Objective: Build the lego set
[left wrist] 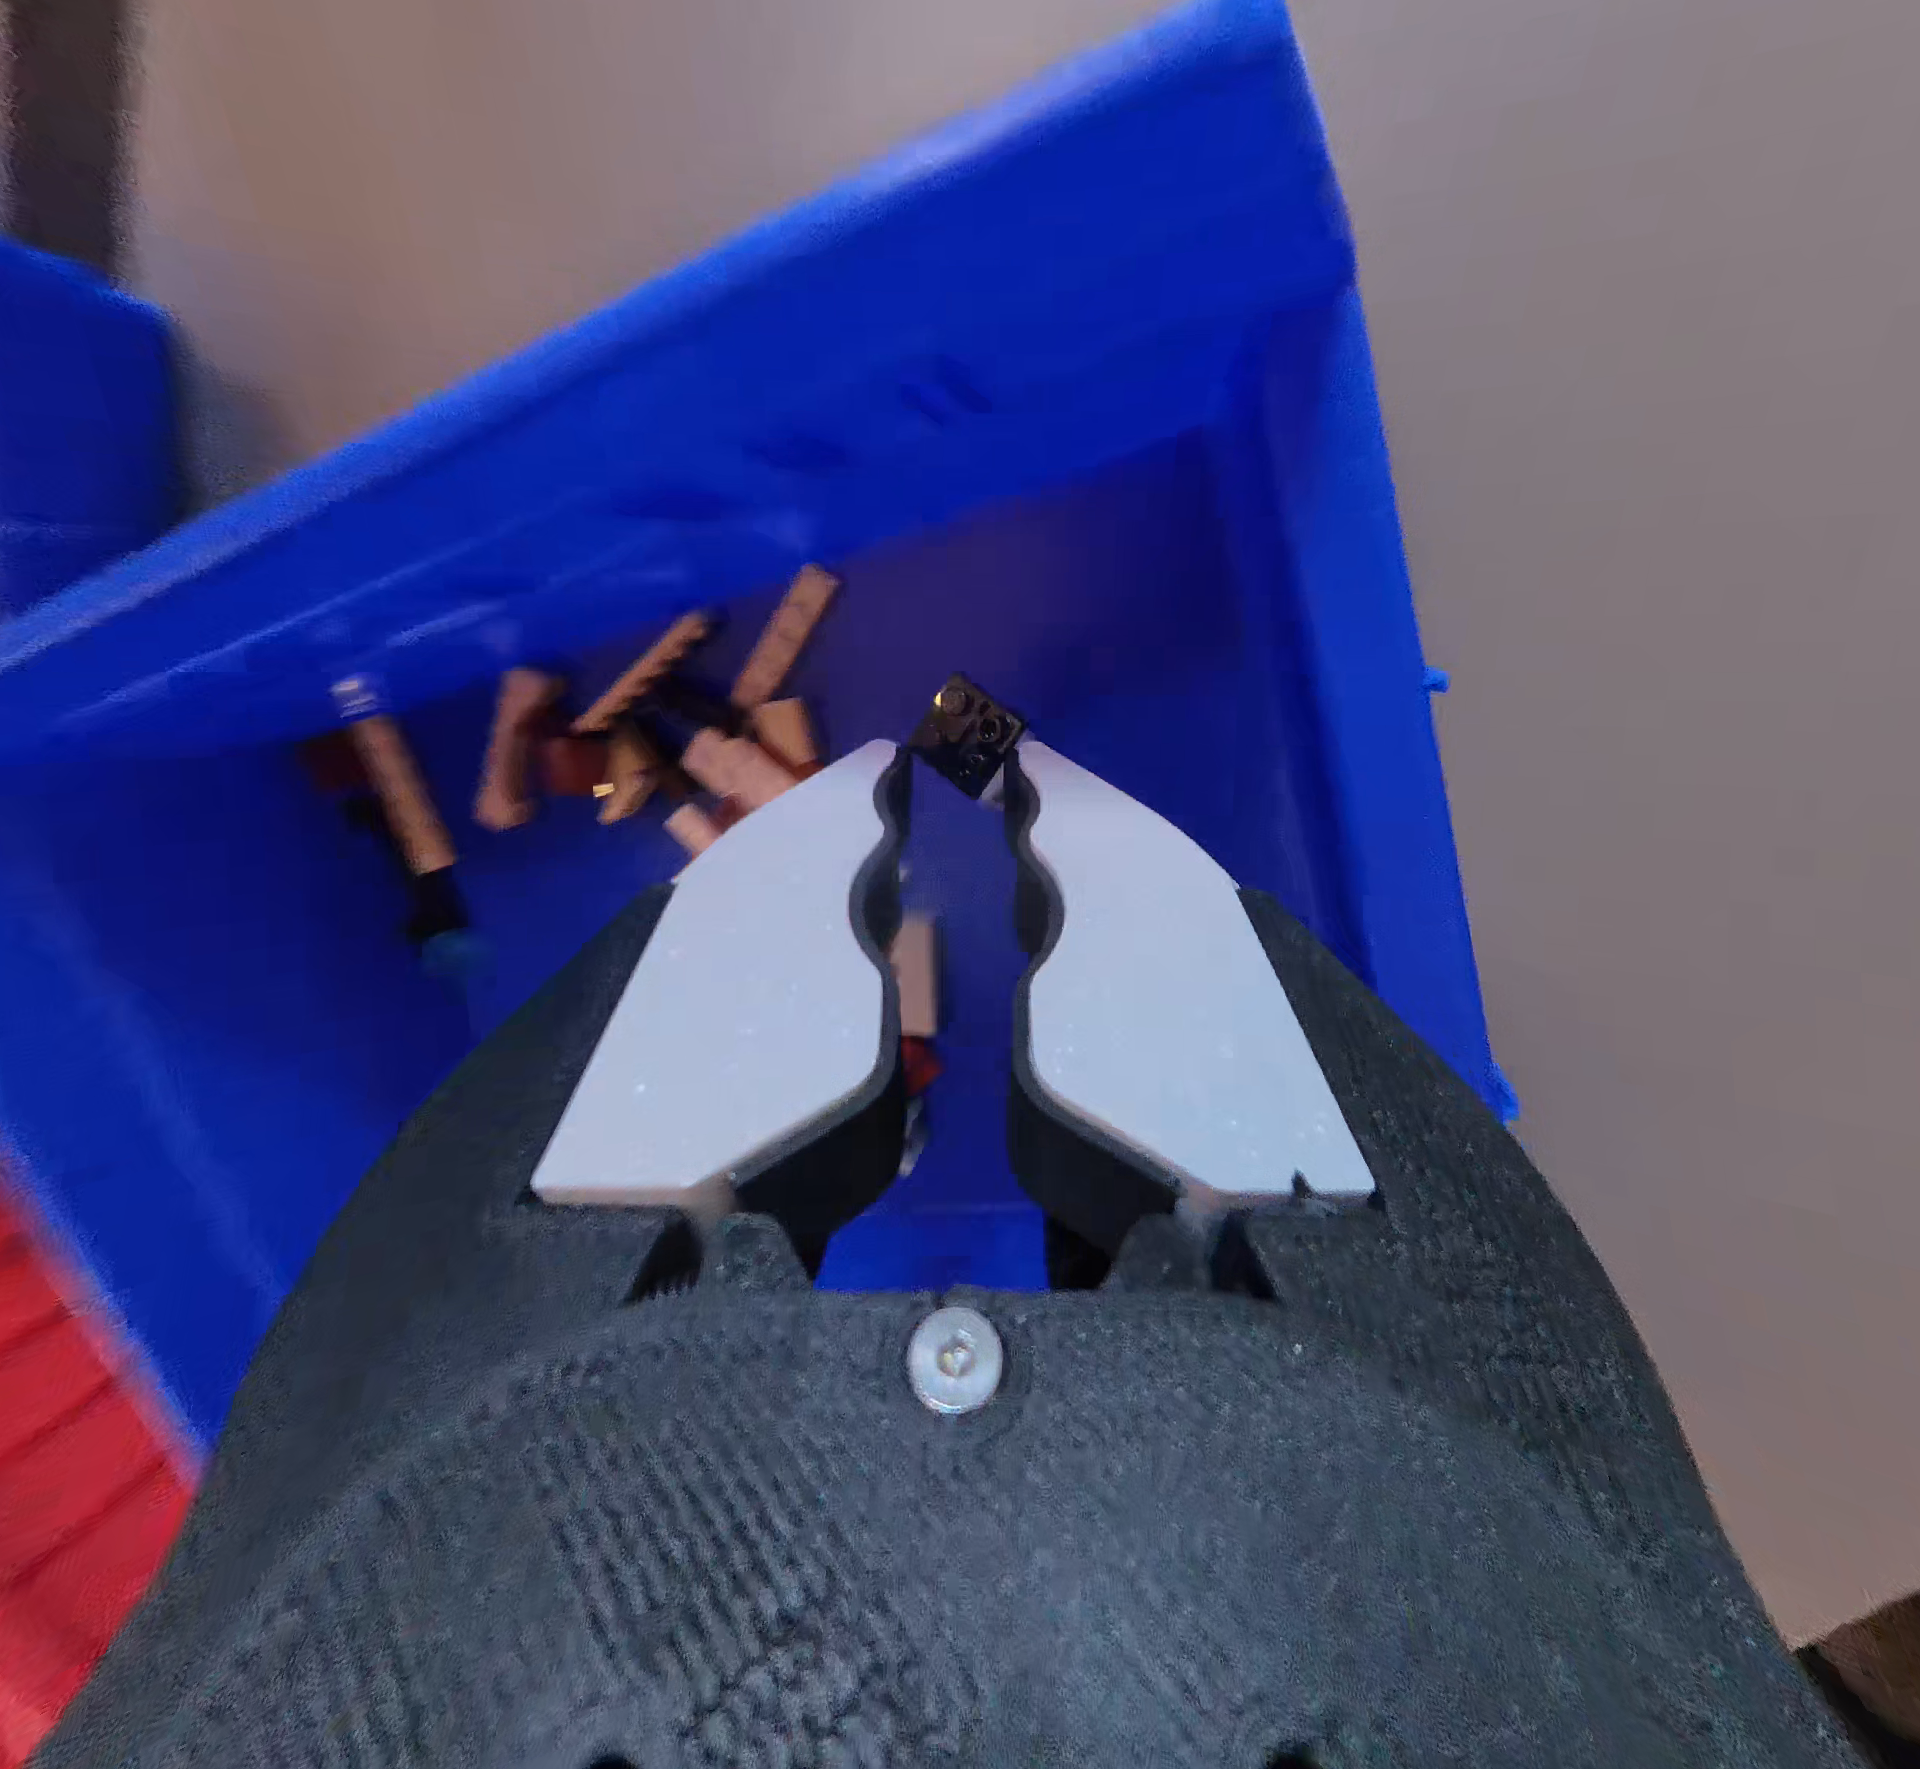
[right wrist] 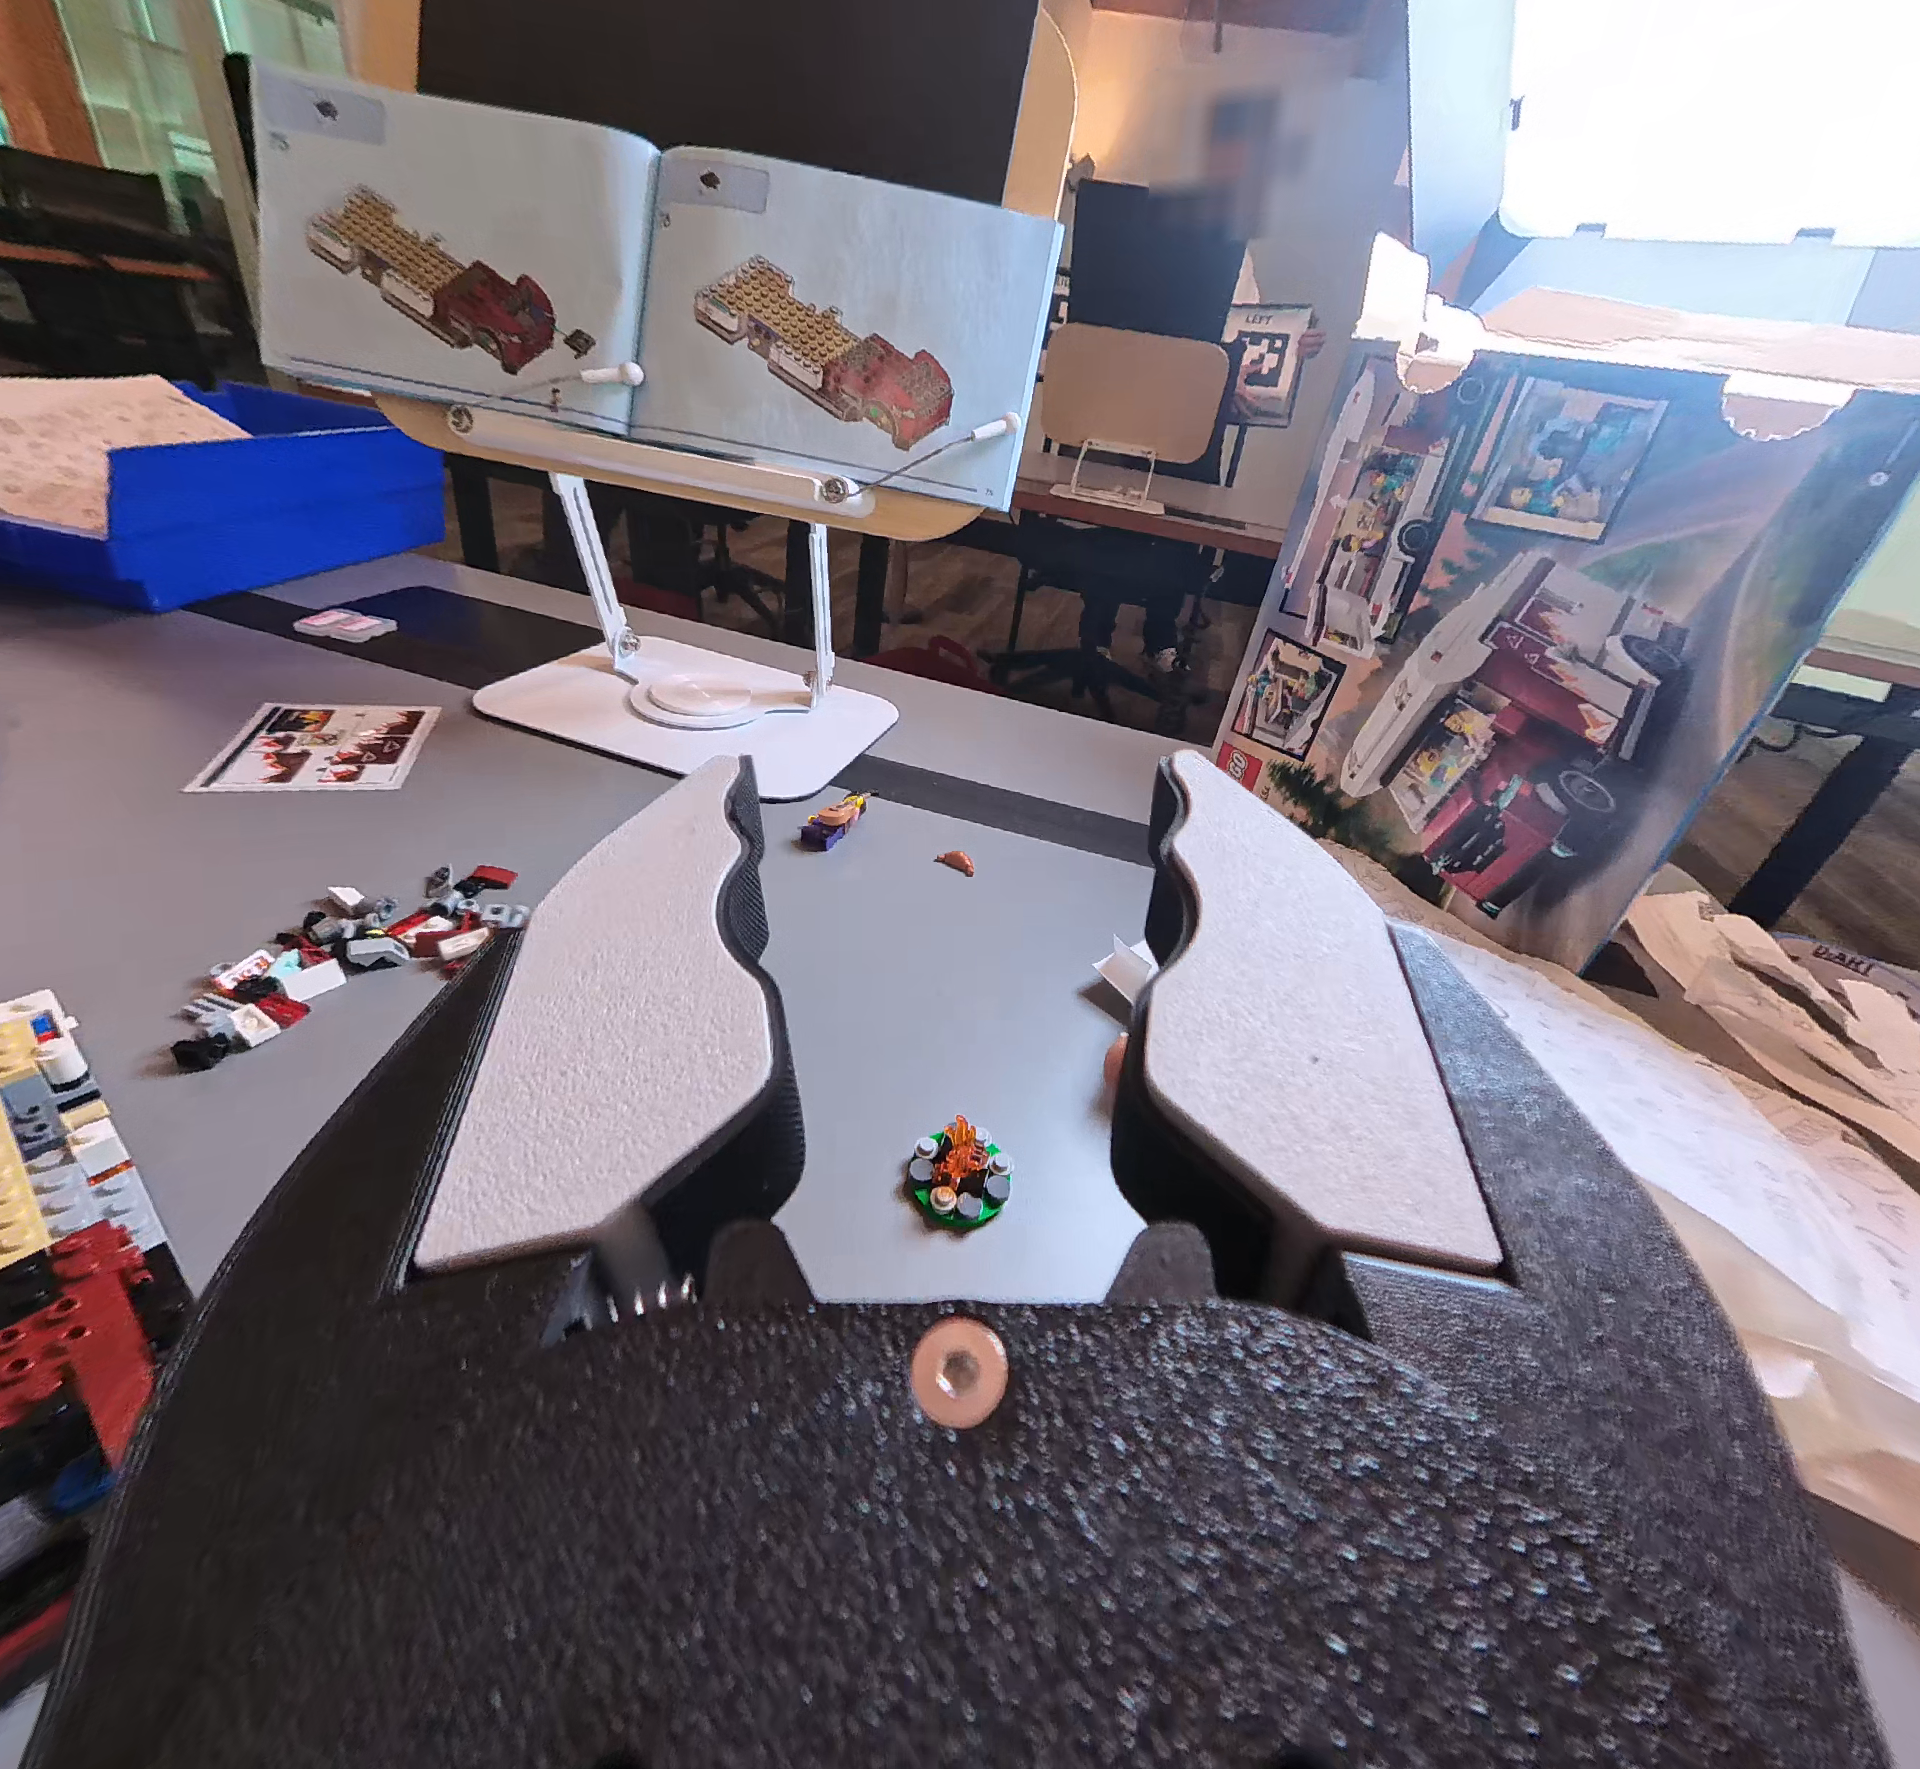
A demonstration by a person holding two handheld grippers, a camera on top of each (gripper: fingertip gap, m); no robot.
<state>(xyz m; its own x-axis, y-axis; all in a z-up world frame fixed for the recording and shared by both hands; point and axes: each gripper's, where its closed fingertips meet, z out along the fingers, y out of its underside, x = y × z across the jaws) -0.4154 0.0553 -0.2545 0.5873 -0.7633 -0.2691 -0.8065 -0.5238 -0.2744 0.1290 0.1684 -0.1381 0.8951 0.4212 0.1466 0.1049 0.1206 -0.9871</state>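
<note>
While the left gripper (left wrist: 964, 753) pinches a small black brick (left wrist: 966, 732) at its fingertips inside the blue bin (left wrist: 1039, 348), tan pieces (left wrist: 644, 732) lie beyond; the right gripper (right wrist: 951, 774) hangs wide apart above the grey surface (right wrist: 914, 992), a little campfire model (right wrist: 958, 1174) below, a booklet on its stand (right wrist: 655, 296) farther off.

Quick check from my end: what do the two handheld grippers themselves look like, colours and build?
Both match: the left gripper and right gripper have a rough black printed body, one silver screw at centre, and two pale grey fingers with wavy black inner pads. No cables or sleeves show.
</note>
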